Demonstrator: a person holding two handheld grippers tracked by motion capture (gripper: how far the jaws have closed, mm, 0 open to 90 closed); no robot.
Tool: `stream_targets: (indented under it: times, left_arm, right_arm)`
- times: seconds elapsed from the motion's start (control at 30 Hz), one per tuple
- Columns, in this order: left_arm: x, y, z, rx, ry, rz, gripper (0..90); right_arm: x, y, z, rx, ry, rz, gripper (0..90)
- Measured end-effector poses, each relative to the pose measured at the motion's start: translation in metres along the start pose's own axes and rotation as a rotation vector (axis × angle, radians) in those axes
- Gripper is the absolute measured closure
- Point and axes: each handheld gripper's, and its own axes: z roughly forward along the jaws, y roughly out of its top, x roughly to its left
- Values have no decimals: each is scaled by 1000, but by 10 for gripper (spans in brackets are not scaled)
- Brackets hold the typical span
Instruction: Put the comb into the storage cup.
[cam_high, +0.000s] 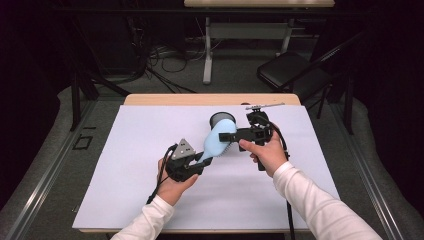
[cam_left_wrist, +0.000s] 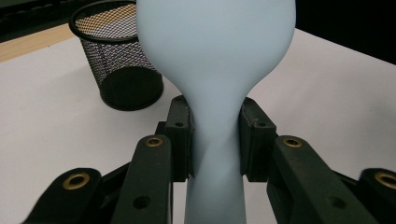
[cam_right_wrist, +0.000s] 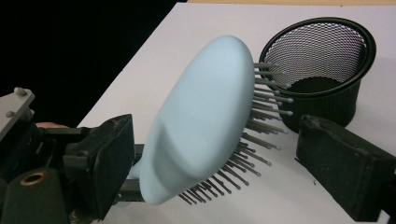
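The left gripper (cam_high: 199, 161) squeezes the handle of the blue hairbrush (cam_high: 216, 141) and holds it up over the counter (cam_high: 125, 165). The right gripper (cam_high: 231, 136) is around the brush head, jaws apart, not pinching yet. Just behind stands the black mesh cup (cam_high: 222, 119). I think the brush goes in there next.

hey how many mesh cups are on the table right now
1. The black mesh cup stands upright on the white table toward its far side, just beyond the head of the light blue hairbrush. Nothing suggests another hidden.
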Motion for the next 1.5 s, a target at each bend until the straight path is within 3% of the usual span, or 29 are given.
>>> stream_targets:
  times: [0.9, 1.5]
  left_arm:
    - [-3, -2, 3, 4, -5, 1, 694]
    - [-4, -3, 3, 3, -4, 1, 694]
  right_arm:
    - [-5, 5, 10, -6, 61, 81, 240]
    - [-6, 5, 14, -14, 52, 103, 263]
